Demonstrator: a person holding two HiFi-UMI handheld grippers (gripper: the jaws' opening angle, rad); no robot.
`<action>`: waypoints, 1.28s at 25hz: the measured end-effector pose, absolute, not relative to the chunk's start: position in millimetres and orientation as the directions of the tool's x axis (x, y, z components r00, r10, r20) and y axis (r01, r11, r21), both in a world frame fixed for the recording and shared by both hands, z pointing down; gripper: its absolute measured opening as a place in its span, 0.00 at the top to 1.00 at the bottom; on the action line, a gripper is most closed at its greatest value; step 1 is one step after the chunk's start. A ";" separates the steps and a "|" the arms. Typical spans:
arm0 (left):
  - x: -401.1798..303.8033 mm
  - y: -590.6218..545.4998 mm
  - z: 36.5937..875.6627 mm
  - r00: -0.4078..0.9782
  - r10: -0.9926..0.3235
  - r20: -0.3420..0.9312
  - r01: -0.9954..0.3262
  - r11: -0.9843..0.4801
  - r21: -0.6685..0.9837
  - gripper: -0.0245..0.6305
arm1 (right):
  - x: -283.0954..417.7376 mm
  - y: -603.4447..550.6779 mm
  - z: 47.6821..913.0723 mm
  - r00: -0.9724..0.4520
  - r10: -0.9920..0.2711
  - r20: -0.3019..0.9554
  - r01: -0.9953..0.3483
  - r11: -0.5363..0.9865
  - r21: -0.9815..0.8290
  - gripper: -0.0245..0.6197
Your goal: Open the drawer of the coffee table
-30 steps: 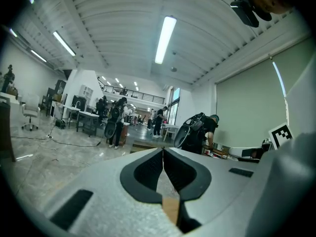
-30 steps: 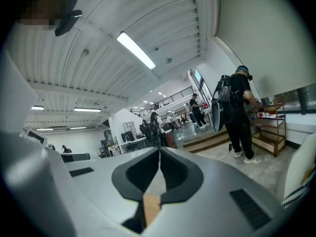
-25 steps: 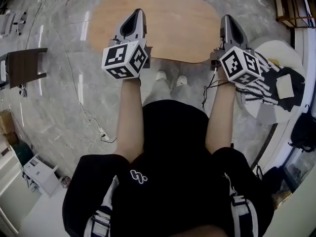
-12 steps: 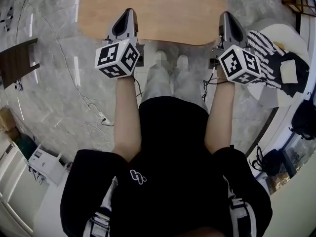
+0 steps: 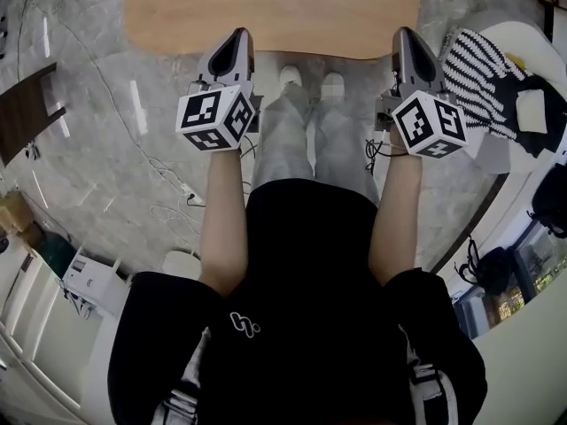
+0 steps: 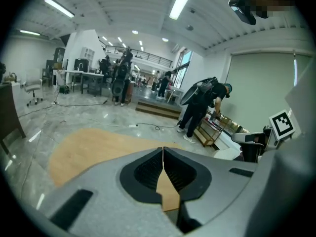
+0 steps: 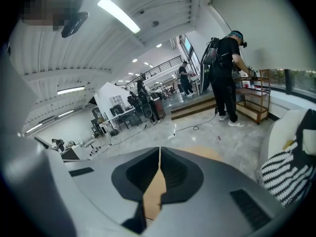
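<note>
The coffee table [image 5: 266, 11] has a light wooden oval top and stands at the top of the head view; no drawer shows in any view. My left gripper [image 5: 239, 35] hangs just before the table's near edge, jaws shut and empty. My right gripper [image 5: 405, 34] is level with it at the table's right end, also shut with nothing held. In the left gripper view the shut jaws [image 6: 163, 148] point over the tabletop [image 6: 94, 147]. In the right gripper view the closed jaws [image 7: 159, 148] show a strip of the wooden top [image 7: 155, 191] behind them.
A white seat with a striped cushion [image 5: 483, 65] stands right of the table. A dark chair [image 5: 22, 113] is at the left, with cables [image 5: 168, 206] on the marble floor and a white cabinet [image 5: 89, 282] at lower left. People [image 6: 202, 107] stand far behind.
Both grippers have sunk, side by side, from over the tabletop to just before its near edge. The person's legs and shoes show more between them. The jaws stayed shut.
</note>
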State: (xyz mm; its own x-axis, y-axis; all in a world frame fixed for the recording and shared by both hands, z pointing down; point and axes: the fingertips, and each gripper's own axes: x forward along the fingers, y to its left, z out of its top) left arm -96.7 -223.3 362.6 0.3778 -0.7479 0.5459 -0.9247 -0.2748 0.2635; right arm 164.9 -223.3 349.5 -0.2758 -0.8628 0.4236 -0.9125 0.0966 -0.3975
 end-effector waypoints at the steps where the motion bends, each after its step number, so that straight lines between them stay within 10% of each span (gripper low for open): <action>1: -95.4 -219.7 371.1 0.383 -0.737 0.557 -0.923 -0.277 0.268 0.94 | 165.2 -220.4 357.8 -0.274 -0.858 0.436 -0.912 0.088 -0.400 0.94; 32: -118.9 -142.7 618.4 0.399 -0.468 0.788 -0.912 -0.291 0.289 0.94 | 158.4 -125.9 581.9 -0.336 -0.622 0.708 -0.931 0.102 -0.352 0.94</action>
State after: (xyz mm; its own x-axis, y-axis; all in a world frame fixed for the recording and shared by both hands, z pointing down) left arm -118.9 -142.7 618.4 0.3994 -0.4682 0.7882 -0.9119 -0.2915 0.2890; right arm 158.4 -125.9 581.9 -0.3358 -0.6215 0.7078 -0.9305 0.1024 -0.3516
